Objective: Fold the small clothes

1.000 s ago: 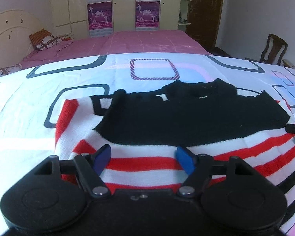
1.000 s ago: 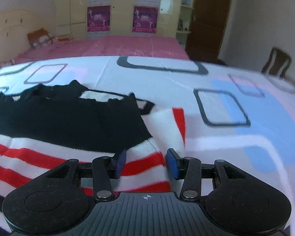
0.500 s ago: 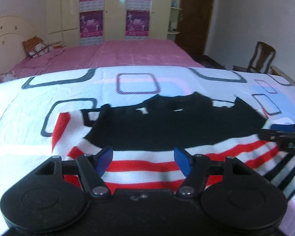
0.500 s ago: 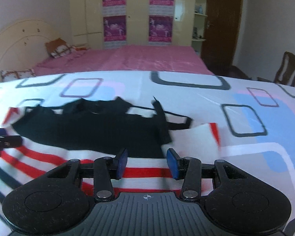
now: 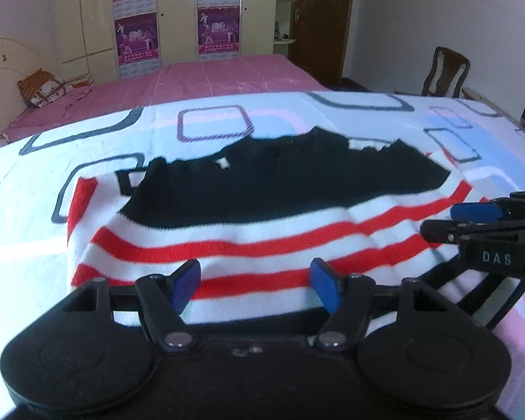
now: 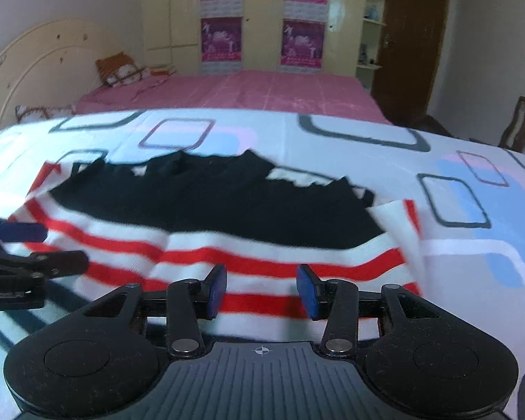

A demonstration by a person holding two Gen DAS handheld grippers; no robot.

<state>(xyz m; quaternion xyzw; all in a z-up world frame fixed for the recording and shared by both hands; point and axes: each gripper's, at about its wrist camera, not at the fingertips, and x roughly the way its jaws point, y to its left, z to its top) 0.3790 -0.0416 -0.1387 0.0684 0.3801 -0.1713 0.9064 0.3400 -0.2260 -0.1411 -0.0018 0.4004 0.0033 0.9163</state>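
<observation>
A small knitted sweater (image 5: 262, 224), black at the top with red and white stripes below, lies flat on a patterned bedsheet (image 5: 24, 210). It also shows in the right wrist view (image 6: 227, 224). My left gripper (image 5: 255, 285) is open and empty, just above the sweater's striped lower part. My right gripper (image 6: 260, 288) is open and empty over the stripes near the sweater's right side. The right gripper shows at the right edge of the left wrist view (image 5: 486, 224). The left gripper shows at the left edge of the right wrist view (image 6: 28, 248).
The sheet (image 6: 472, 262) is white with blue, pink and dark square outlines. Behind it lies a pink bed (image 5: 192, 80) with pillows (image 5: 42, 87), then a wardrobe with posters (image 5: 217, 28). A wooden chair (image 5: 444, 73) and a dark door (image 5: 318, 17) stand at the right.
Both grippers have drawn back and towards each other, so each now sees the other's fingers. More of the sweater shows in both views. Both stay open.
</observation>
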